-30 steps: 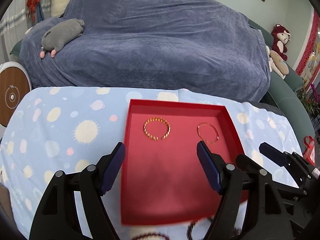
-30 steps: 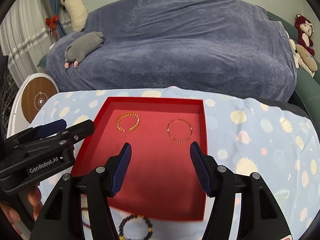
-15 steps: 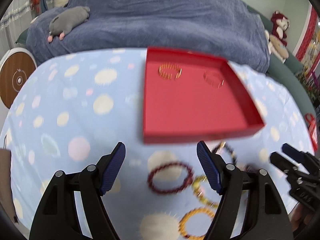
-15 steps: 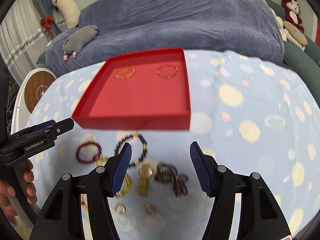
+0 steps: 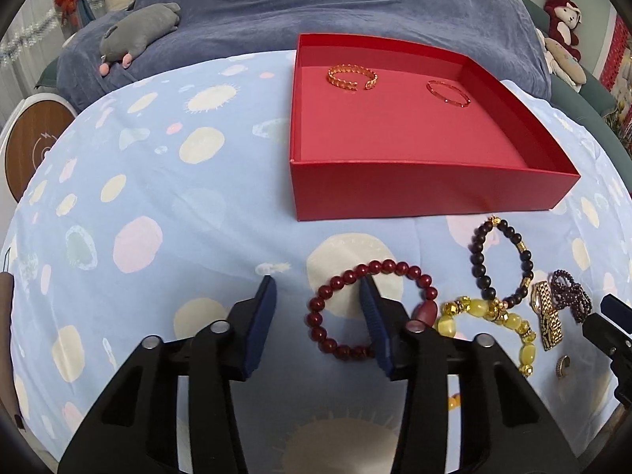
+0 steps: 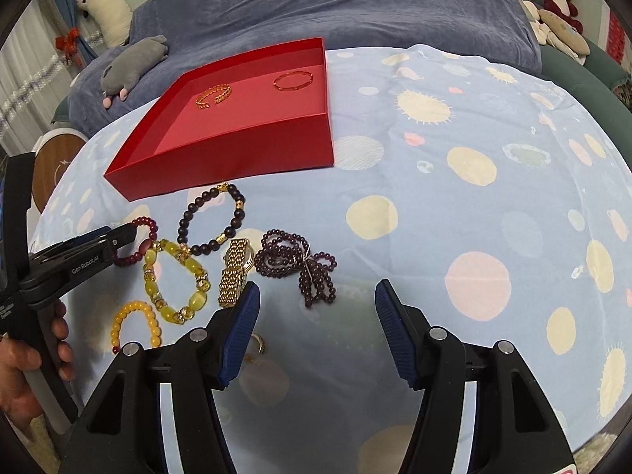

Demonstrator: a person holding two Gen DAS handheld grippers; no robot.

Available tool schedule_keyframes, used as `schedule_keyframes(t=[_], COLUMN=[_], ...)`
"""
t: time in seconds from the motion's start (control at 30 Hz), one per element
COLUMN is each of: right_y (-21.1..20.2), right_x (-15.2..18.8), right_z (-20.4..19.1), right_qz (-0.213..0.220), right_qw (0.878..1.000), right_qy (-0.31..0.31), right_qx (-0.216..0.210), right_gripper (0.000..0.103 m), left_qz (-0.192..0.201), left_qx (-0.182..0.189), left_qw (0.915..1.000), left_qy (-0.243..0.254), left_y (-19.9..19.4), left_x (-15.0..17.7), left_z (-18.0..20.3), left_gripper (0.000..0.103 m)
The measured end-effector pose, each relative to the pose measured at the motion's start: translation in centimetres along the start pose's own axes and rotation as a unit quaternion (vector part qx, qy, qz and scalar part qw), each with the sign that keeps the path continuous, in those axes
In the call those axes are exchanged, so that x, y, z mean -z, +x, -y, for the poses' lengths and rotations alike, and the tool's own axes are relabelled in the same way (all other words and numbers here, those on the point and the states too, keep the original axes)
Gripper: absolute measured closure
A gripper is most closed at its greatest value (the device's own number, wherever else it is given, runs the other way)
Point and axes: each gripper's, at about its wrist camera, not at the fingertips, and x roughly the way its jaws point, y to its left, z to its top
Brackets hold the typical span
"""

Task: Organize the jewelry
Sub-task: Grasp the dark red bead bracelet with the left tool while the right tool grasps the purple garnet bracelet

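My left gripper [image 5: 318, 300] hangs low over the cloth with its jaws closing. They straddle the left arc of a dark red bead bracelet [image 5: 339, 284], the right finger standing inside the loop, and the pads do not press it. My right gripper [image 6: 316, 292] is open just in front of a purple bead strand [image 6: 296, 260], whose lower end lies between the fingertips. Behind them a red box [image 5: 414, 189] holds a gold chain bangle [image 5: 351, 77] and a thin red-gold bangle [image 5: 448, 93].
Loose on the spotted blue cloth lie a black bead bracelet [image 6: 209, 217], a yellow stone bracelet [image 6: 173, 276], a gold watch [image 6: 235, 272], an orange bead bracelet [image 6: 134, 324] and a small ring [image 6: 256, 343]. A blue-covered sofa with a grey plush toy [image 5: 138, 35] stands behind.
Both grippers drew back from over the red box and sank to the loose jewelry in front of it. The left jaws have narrowed around the red bracelet's arc; the right jaws kept their width.
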Motion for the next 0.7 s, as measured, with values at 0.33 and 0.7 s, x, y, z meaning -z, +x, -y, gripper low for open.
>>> schedule_keyframes(t=[0.33, 0.7], right_y=[1.7, 1.6], right_x=[-0.8, 0.1], right_z=[-0.5, -0.4], right_qz=[-0.007, -0.01], right_qw=[1.0, 1.0], right_qy=[-0.018, -0.019], right_qx=[0.001, -0.006], right_gripper=[0.061, 0.067], left_qz=[-0.002, -0.006], left_qx=[0.019, 0.034], left_qw=[0.9998, 0.9991], left_qy=[-0.007, -0.023], left_y=[-0.6, -1.8], left_x=[0.1, 0.9], left_z=[0.0, 0.0], left_gripper=[0.095, 0.095])
